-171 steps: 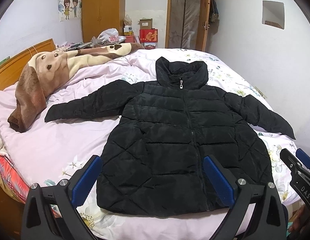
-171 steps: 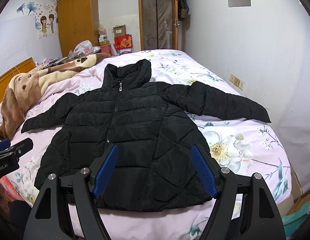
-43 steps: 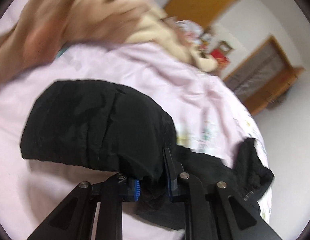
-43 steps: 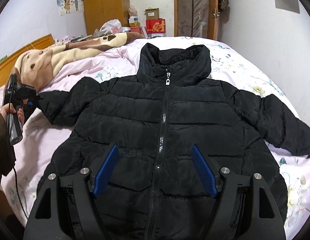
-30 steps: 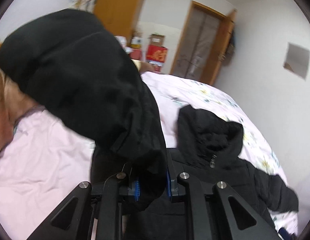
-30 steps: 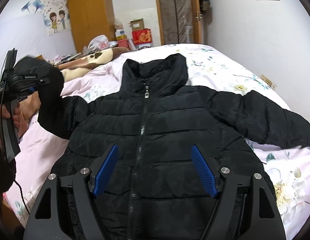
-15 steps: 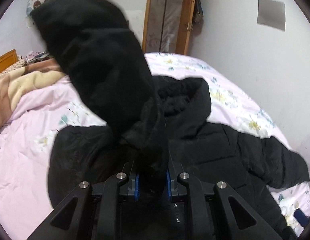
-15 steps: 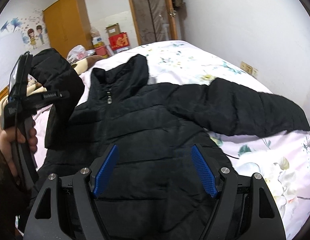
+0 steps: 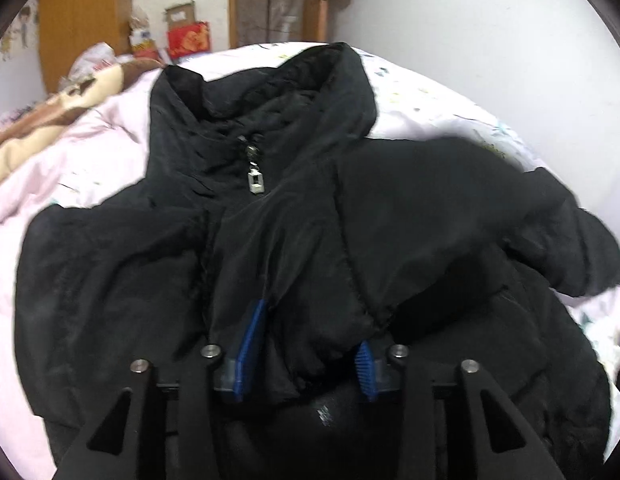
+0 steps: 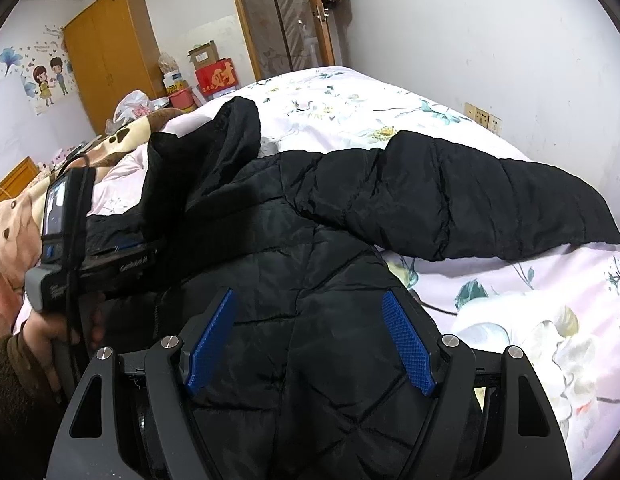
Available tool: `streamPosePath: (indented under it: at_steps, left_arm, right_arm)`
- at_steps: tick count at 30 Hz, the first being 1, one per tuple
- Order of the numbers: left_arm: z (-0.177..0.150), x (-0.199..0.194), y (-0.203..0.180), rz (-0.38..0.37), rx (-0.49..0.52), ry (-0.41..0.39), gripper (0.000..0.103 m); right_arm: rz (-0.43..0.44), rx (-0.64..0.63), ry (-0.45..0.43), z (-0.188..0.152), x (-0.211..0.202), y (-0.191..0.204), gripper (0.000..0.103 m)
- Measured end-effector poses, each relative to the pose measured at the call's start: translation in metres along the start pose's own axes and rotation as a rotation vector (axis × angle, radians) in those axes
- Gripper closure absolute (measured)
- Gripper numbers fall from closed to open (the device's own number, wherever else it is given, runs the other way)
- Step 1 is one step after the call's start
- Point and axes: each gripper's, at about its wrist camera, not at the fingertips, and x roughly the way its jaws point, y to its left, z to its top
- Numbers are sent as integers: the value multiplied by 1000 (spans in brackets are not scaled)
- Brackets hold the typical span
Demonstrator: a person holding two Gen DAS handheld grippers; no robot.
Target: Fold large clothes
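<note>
So the black puffer jacket (image 10: pixel 330 248) is spread out on the bed (image 10: pixel 530 300), one sleeve (image 9: pixel 390 220) folded over its chest. The left claw (image 9: pixel 307 354) is being opened, sleeve cuff loose between the pads. The right claw (image 10: pixel 310 344) is held wide, empty, over the hem.

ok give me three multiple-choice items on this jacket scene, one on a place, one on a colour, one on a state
1. Where does the folded-in sleeve lie?
A. across the jacket's chest
B. on the floor
C. over the blanket

2. What colour is the puffer jacket?
A. red
B. black
C. white

3. How is the other sleeve?
A. folded in
B. rolled up
C. spread out on the bedsheet

Answers: 1 A, it lies over the zipper area between the left gripper's opening jaws; 2 B, black all over; 3 C, it lies flat beyond the right gripper.
</note>
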Motion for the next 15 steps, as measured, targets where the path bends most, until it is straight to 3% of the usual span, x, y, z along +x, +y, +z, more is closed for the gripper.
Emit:
streamPosePath:
  at_steps: [3,6,8,11,15]
  left_arm:
    - [-5,-21,12,-126,-5,-1,53]
    - [-3,-52,37,-166,-38,-57,43]
    - [5,-68,64,-143,-91,-89,43]
    - [15,-76,107,10,-137,-87,42]
    - [18,-64,154,118,-240,-51,42]
  right_arm:
    - [25,9,-2,14,13,1,28]
    - [36,-8,-3,32,34,6,28]
    - [39,-22,9,42,50,10,28]
    - [62,22,43,60,85,12,28]
    - [85,58,112,67,122,19,28]
